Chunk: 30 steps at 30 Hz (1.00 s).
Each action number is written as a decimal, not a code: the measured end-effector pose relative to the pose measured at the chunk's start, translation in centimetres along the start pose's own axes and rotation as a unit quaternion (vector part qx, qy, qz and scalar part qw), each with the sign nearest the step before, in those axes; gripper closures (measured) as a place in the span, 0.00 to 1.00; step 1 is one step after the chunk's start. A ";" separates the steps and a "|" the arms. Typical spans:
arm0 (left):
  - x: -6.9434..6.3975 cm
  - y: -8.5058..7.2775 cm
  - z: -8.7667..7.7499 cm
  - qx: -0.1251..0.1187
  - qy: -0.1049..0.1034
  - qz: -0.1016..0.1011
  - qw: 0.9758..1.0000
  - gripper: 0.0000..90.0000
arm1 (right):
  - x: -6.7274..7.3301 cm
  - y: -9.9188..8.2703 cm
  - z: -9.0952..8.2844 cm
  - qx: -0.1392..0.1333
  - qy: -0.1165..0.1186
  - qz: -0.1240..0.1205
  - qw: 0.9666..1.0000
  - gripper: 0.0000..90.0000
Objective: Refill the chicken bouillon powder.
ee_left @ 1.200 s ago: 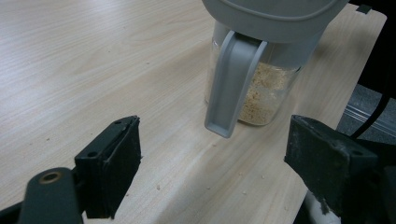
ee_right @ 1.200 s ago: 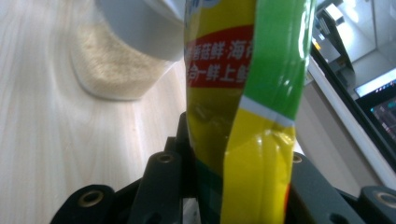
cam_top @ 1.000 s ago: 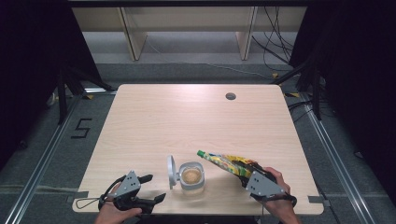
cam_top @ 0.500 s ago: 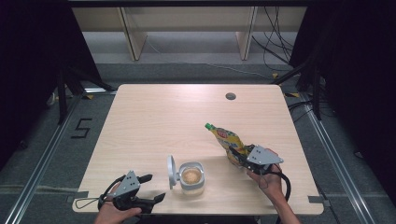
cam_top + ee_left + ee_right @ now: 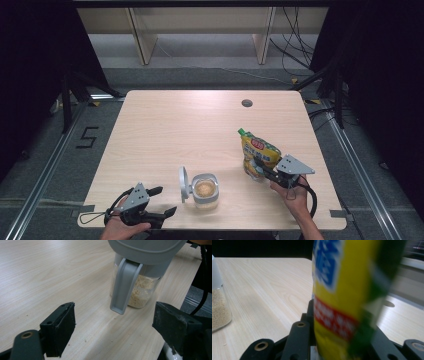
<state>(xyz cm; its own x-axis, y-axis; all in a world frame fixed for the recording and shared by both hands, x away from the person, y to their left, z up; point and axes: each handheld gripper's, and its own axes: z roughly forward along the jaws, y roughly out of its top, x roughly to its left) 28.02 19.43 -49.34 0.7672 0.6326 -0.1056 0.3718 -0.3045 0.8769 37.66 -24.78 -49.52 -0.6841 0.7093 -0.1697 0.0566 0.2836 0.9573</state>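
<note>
Pouch first: a soft yellow foil stand-up pouch (image 5: 259,157) with a green screw cap at its top corner, a red band and blue lettering, stands upright to the right of the clear plastic jar (image 5: 205,190), apart from it. The right gripper (image 5: 259,167) pinches the pouch low on its body; in the right gripper view (image 5: 347,297) the black jaws press on both faces near the base.

Judged from that grip, the main risk is the pouch folding or flopping over. It is thin, flexible film held only near the bottom, so the tall upper part could sag or swing as the hand moves. A squeeze on soft film could also let it slide out between the smooth pads. If carried toward the jar, a drooping top might knock the jar's raised lid.

The jar is squarish with rounded corners, transparent, part-filled with fine tan granules. Its grey plastic lid (image 5: 183,183) stands hinged open on the jar's left side; the left gripper view shows the lid's flat grey clasp (image 5: 123,285) hanging down before the granules. The left gripper (image 5: 162,201), left of the jar and just short of it, has its jaws spread with nothing between them. A few crumbs lie on the pale matte wood-grain table (image 5: 175,125) around the jar, and spilling more is likely if the jar is nudged.
</note>
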 end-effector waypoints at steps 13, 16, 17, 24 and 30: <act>0.2 0.0 -0.1 0.002 -0.001 0.007 1.000 0.20 | 0.3 0.3 -1.6 0.009 0.001 0.052 0.999 0.53; 0.1 0.0 0.0 0.000 0.001 0.007 1.000 0.20 | 1.0 0.5 -2.4 0.038 -0.011 0.072 0.997 0.44; 0.1 0.0 0.0 0.000 0.001 0.007 1.000 0.20 | 1.2 0.5 -2.7 0.046 -0.015 0.080 0.996 0.42; 0.1 0.0 0.0 -0.002 -0.002 0.005 1.000 0.20 | 2.5 1.0 -4.4 0.081 -0.043 0.094 0.991 0.39; 0.3 0.0 0.0 -0.003 0.001 0.005 1.000 0.20 | 3.4 1.1 -5.8 0.098 -0.054 0.097 0.989 0.38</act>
<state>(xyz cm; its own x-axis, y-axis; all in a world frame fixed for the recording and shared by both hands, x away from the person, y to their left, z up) 28.26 19.67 -49.33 0.7707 0.6300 -0.0955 0.3606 -0.3076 0.8805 31.17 -25.75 -47.73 -0.5645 0.8251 -0.0212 0.3268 0.2470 0.9122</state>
